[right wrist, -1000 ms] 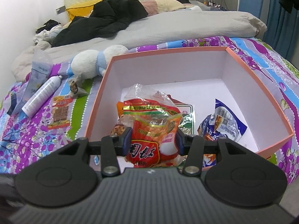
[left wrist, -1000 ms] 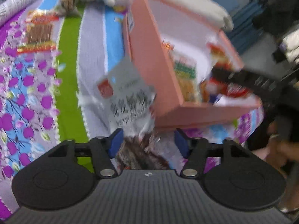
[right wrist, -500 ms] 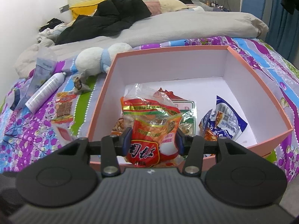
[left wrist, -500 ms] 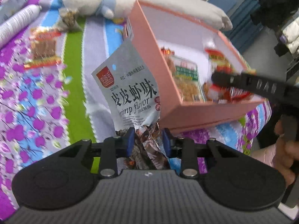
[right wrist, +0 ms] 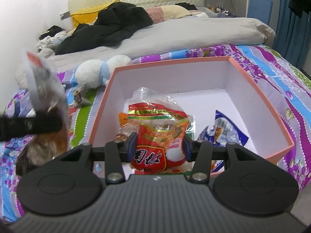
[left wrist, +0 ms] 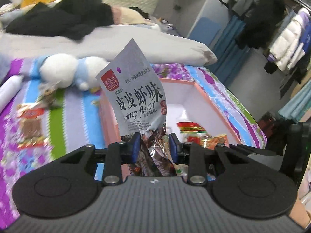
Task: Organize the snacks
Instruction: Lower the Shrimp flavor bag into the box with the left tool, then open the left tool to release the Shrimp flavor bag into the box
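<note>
The left gripper [left wrist: 154, 145] has just closed its jaws on the lower, crumpled end of the grey shrimp-flavour snack packet [left wrist: 136, 95] and raised it off the bedspread [left wrist: 56, 120]; a second ago the packet lay low beside the box with the pads well clear of it. Now the packet stands upright in the pinch, its top well above the near wall of the pink box [left wrist: 110, 124]. That suggests the pickup is done and the carry into the box is the step in hand.

The right gripper [right wrist: 159, 148] has not moved: its pads pinch the red snack bag [right wrist: 157, 136] at the box's near edge, as in the earlier views. A blue-and-white packet [right wrist: 223, 132] lies on the box floor to the right.

In the right wrist view the lifted packet hangs blurred at the far left, outside the box's left wall [right wrist: 101, 112] and apart from it. To get in, it has to pass over that rim. The far half of the box floor is bare and white, so there is room behind the red bag. The two grippers are near each other at the front corner, which is likely the tightest spot. A red packet [left wrist: 29, 126], a plush toy [left wrist: 64, 71] and a white bottle [left wrist: 9, 89] lie on the bedspread.
</note>
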`<state>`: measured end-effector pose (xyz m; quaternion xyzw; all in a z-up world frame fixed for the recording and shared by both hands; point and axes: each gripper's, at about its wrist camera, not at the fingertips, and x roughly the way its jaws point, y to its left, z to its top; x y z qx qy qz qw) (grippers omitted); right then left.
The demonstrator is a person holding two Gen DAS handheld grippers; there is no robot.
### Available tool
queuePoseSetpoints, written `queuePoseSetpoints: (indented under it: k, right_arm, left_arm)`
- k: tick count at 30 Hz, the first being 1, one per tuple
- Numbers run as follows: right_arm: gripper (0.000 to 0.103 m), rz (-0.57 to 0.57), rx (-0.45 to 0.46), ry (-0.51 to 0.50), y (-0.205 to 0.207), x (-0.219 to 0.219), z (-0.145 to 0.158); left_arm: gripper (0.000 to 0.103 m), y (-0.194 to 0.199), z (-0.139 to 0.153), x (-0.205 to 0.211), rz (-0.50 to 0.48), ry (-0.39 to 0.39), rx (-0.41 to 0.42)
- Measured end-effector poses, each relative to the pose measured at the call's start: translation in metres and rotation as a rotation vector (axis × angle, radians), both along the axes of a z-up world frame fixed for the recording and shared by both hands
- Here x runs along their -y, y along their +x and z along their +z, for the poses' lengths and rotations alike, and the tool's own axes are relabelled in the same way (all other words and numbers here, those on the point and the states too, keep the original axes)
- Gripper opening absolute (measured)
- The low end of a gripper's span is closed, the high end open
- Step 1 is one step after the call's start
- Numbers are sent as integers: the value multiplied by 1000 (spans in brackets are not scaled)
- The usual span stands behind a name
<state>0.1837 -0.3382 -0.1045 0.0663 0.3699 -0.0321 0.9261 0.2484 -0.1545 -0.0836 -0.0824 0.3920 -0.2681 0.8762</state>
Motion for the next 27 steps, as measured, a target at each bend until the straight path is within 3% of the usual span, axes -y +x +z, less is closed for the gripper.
queuePoseSetpoints:
  k: [10, 16, 20, 24, 27]
  right_arm:
    - [49, -41, -47, -13, 38, 42, -23]
    - [52, -55, -87, 11, 56, 57, -45]
    - [53, -69, -104, 34, 60, 61, -52]
    - [71, -84, -115, 51, 59, 64, -52]
    - [72, -95, -111, 54, 51, 64, -47]
  left_arm:
    - [37, 65, -44, 66, -80, 29, -92]
    - [37, 95, -69, 80, -83, 55, -122]
    - [38, 97, -71, 76, -73, 62, -124]
    - [55, 91, -63, 73, -52, 96, -116]
    - [62, 85, -53, 66, -40, 79, -108]
